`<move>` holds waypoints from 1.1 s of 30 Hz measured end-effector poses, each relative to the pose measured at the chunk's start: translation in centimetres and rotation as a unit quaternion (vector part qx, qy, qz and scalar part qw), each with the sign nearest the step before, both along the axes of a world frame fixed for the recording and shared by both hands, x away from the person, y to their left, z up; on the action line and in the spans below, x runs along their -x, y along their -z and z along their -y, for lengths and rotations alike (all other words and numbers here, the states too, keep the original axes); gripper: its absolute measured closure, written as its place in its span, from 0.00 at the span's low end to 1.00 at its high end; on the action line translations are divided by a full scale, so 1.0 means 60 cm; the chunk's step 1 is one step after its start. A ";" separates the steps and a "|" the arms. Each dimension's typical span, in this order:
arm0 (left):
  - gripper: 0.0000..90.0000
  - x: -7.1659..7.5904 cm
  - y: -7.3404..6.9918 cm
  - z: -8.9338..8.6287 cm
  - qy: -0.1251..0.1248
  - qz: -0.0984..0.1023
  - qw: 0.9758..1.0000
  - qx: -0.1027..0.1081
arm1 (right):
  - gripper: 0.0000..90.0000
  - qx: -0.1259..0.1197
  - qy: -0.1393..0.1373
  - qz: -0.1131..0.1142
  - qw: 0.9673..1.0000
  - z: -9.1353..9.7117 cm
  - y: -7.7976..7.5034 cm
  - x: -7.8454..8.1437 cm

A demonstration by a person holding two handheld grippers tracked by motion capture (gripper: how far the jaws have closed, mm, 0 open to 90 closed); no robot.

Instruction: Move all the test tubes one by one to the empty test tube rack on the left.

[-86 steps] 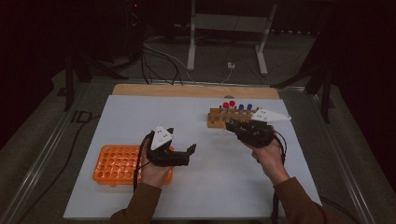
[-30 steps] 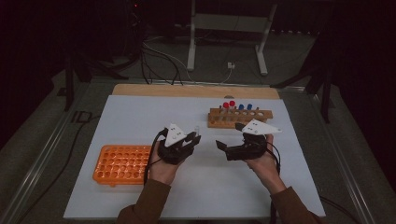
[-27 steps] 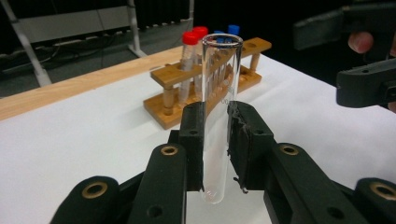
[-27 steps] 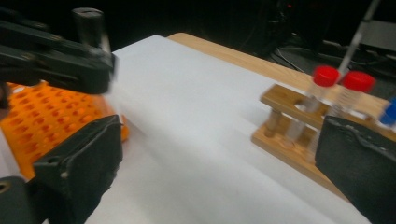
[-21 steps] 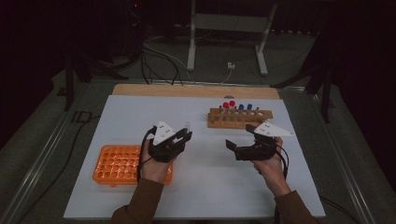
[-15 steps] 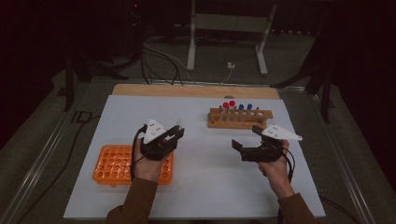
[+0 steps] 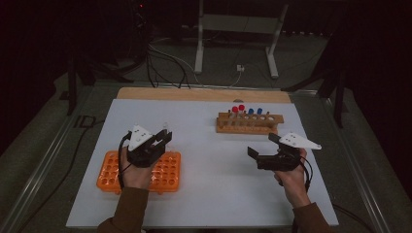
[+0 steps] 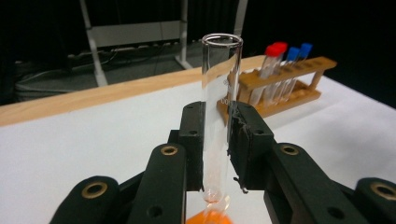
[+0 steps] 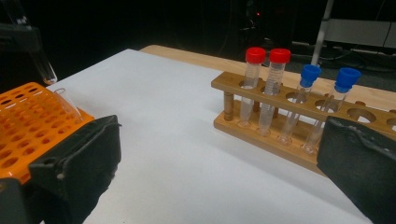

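Observation:
My left gripper [image 7: 163,138] is shut on a clear, uncapped glass test tube [image 8: 220,93] that stands upright between the pads. It hovers over the right part of the orange rack [image 7: 109,177], with the tube's round bottom just above the orange rack [image 8: 210,219]. My right gripper [image 7: 263,145] stands open and empty at the right of the table, below the wooden rack [image 7: 250,127]. In the right gripper view the wooden rack [image 9: 280,140] holds two red-capped and two blue-capped tubes. A clear tube [image 9: 67,103] leans in the orange rack [image 9: 28,126].
A white sheet [image 7: 214,165] covers the table, with a wooden strip [image 7: 204,94] along its far edge. Cables and a metal stand [image 7: 233,29] lie on the floor beyond. Bare sheet lies between the two racks.
The two hands, close together at the table's middle a second ago, have drawn apart. The left one carried the tube left over the orange rack; the right one moved right.

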State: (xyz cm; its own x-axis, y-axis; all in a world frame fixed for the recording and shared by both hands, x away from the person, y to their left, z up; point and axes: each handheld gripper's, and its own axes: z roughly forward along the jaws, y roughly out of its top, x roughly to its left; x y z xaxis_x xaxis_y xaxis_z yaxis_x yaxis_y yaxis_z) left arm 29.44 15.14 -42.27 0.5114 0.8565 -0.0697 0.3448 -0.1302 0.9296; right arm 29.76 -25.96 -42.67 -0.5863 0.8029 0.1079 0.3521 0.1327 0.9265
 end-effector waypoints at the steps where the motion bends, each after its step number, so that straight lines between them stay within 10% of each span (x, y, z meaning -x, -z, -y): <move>1: 0.85 0.000 0.004 -0.003 -0.003 -0.002 1.000 -0.001 | 0.00 0.001 0.000 0.000 1.000 0.000 0.000 0.000; 24: 0.85 -0.010 0.074 -0.007 -0.009 -0.051 0.998 -0.021 | 0.00 0.006 -0.005 -0.004 1.000 -0.001 0.006 0.001; 33: 0.85 -0.007 0.091 -0.003 -0.003 -0.095 0.993 -0.064 | 0.00 0.010 -0.009 -0.006 1.000 -0.002 0.007 0.002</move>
State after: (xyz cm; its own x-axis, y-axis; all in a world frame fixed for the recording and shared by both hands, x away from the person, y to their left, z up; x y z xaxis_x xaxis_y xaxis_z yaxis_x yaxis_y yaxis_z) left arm 29.86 15.34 -47.73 0.4943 0.8676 -0.0544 0.5136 -0.2409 0.8235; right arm 29.66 -25.84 -43.09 -0.5998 0.7940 0.0988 0.3598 0.1574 0.9196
